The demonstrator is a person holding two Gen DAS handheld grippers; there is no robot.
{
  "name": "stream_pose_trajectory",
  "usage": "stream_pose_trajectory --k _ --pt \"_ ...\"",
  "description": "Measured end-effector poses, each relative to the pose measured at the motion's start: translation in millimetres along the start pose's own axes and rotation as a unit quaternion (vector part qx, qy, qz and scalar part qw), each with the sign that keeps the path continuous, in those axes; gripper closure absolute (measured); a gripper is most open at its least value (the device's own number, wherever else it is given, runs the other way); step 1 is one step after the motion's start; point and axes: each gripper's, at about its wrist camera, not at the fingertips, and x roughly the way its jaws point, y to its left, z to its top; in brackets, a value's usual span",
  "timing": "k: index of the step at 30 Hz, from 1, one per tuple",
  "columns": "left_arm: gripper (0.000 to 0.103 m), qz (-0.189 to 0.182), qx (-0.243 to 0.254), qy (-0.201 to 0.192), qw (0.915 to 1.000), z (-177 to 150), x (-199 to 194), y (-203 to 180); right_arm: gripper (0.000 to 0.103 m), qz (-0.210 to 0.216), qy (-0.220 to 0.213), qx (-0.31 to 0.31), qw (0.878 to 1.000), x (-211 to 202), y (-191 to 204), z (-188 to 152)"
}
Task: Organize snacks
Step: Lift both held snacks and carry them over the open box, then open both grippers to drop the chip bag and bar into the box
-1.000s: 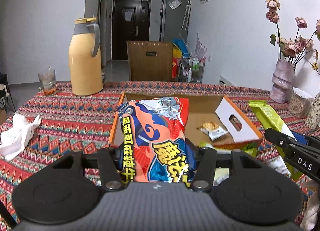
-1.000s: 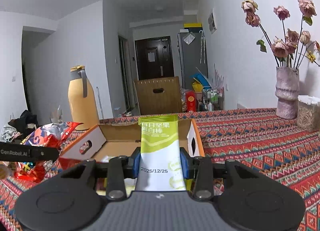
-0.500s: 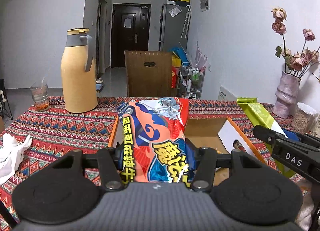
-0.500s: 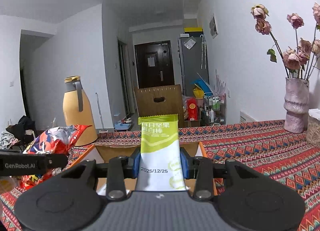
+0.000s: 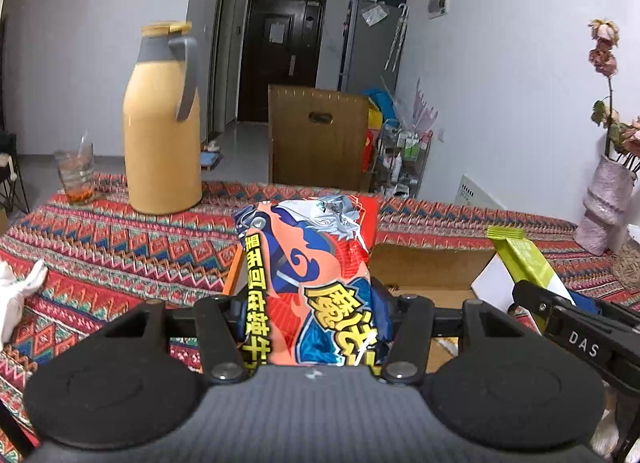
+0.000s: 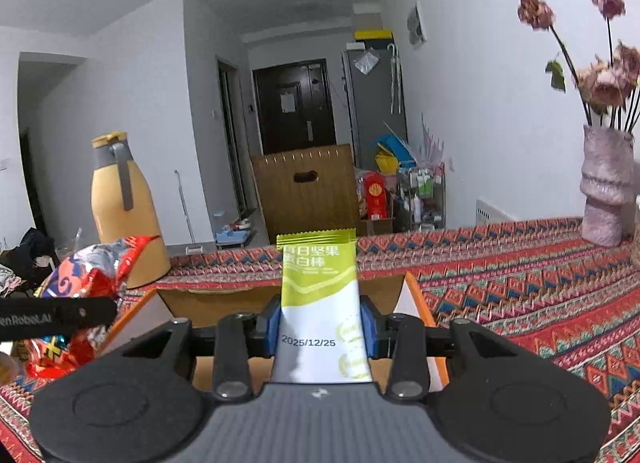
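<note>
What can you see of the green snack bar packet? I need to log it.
The slim green-and-white foil snack bar packet stands upright, clamped near its lower half between the blue pads of the right tool. Its top edge is crimped, white Chinese lettering sits on the green part, and "2025/12/25" is printed on the white part. It is above the open cardboard box.

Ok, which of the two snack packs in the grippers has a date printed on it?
The green-and-white bar pack in the right gripper: it reads 2025/12/25 on its white part. The red-and-blue bag in the left gripper shows only yellow characters.
</note>
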Motion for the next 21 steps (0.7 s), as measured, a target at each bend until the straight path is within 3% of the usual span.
stream_pose_trajectory --k 9,21 --pt "0.048 0.016 0.003 0.021 0.9996 -10.1 18.5 5.2 0.065 0.007 0.030 -0.003 1.000 21.4 4.9 -12.2" --pt "0.048 0.012 0.003 0.020 0.9997 -12.8 18.7 6.9 0.065 0.006 0.033 -0.005 0.999 20.3 4.2 -15.3"
